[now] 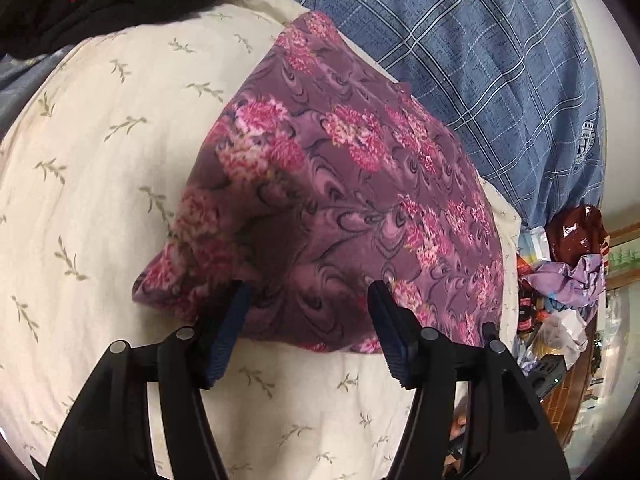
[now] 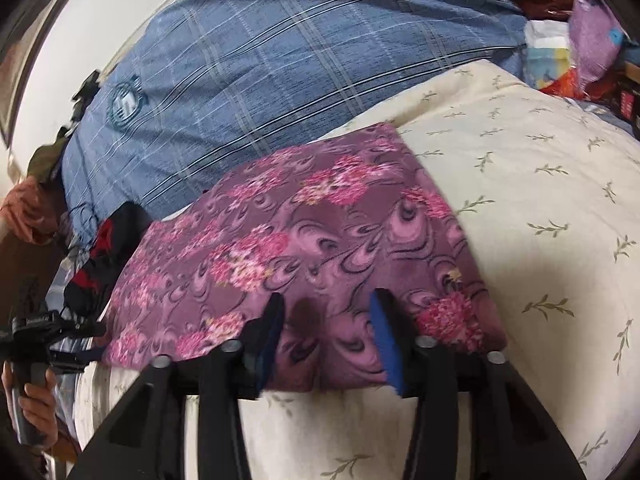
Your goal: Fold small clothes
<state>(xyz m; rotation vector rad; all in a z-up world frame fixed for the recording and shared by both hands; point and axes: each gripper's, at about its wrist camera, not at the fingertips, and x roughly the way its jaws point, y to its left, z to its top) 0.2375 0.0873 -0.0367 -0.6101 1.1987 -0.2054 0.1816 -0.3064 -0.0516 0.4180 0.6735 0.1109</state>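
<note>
A purple garment with pink flowers (image 1: pixel 340 184) lies folded on a cream bedcover with a leaf print (image 1: pixel 100 168). In the left wrist view my left gripper (image 1: pixel 309 288) stands open over the garment's near edge, one blue pad on each side of a fold, and neither pad presses the cloth. The right wrist view shows the same garment (image 2: pixel 300 232) from its other side. There my right gripper (image 2: pixel 328 296) is also open astride the near hem, with the cloth loose between its fingers.
A blue checked blanket (image 1: pixel 480 60) is bunched behind the garment. Dark clothes with red patches (image 2: pixel 96 256) lie beside it. Bags and packets (image 1: pixel 568 272) crowd the bed's far side. A hand (image 2: pixel 32 396) grips a black handle at the lower left of the right wrist view.
</note>
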